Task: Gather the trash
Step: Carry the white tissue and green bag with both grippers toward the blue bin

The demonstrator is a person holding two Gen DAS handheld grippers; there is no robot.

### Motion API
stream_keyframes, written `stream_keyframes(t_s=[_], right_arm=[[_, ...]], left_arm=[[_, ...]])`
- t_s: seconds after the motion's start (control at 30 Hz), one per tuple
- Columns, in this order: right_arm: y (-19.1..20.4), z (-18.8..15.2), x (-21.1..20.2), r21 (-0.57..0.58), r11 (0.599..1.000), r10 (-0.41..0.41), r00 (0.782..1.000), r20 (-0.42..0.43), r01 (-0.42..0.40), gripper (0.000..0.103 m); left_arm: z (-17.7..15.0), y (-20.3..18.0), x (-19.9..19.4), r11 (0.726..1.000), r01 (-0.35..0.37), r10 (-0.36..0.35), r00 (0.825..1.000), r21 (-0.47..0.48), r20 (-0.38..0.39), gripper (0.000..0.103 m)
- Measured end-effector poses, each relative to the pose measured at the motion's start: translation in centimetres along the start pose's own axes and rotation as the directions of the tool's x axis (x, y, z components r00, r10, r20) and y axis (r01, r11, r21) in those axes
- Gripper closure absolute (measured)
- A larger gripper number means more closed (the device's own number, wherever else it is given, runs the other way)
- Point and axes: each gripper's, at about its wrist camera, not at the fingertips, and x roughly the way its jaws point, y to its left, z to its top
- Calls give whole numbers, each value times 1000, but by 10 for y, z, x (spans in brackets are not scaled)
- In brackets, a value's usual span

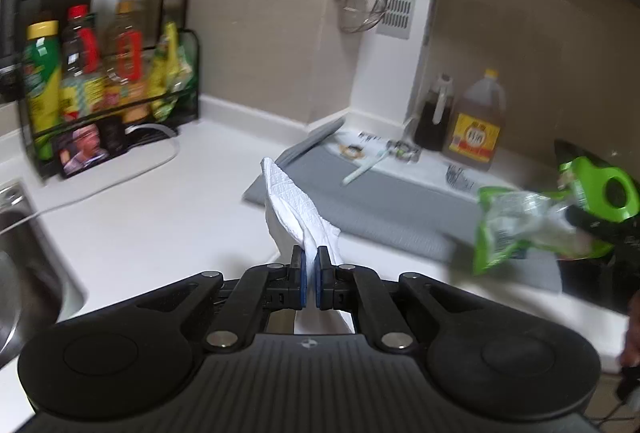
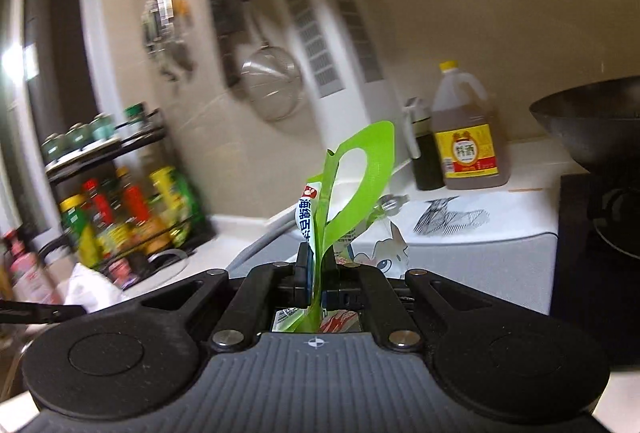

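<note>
My left gripper (image 1: 311,260) is shut on a crumpled white paper towel (image 1: 294,203), held above the white counter (image 1: 160,217). My right gripper (image 2: 316,265) is shut on a green plastic bag (image 2: 352,181) with a cut-out handle; the bag stands up between the fingers. In the left wrist view the same green bag (image 1: 520,221) hangs in the air at the right, over the grey mat's edge, with the right gripper behind it mostly hidden. The paper towel also shows in the right wrist view (image 2: 90,287) at the lower left.
A grey drying mat (image 1: 380,201) holds small scraps and a pale stick (image 1: 362,169). A black rack of bottles (image 1: 104,73) stands at the left, a steel sink (image 1: 16,253) at the far left. A big oil jug (image 2: 468,137) and a black wok (image 2: 592,121) stand at the right.
</note>
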Motion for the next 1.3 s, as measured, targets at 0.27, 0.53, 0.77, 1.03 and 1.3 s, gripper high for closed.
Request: stream_keyframes(t_s=[0.27, 0.53, 0.77, 1.03, 1.3], right_arm=[[54, -32, -57, -162, 982, 82, 991, -110, -99, 98], [88, -78, -63, -208, 962, 119, 956, -267, -178, 98], [95, -87, -66, -254, 948, 110, 946, -305, -193, 98], [74, -50, -70, -459, 853, 65, 923, -379, -248, 98], [57, -82, -48, -375, 882, 109, 896, -430, -286, 98]], left_arm=[[-60, 11, -44, 999, -36, 37, 999, 15, -27, 99], [-101, 15, -60, 998, -42, 39, 998, -55, -53, 99], [-110, 17, -66, 996, -71, 70, 997, -44, -41, 99], [-109, 19, -62, 996, -72, 70, 997, -52, -38, 99], [-111, 11, -48, 997, -65, 62, 996, -39, -68, 99]])
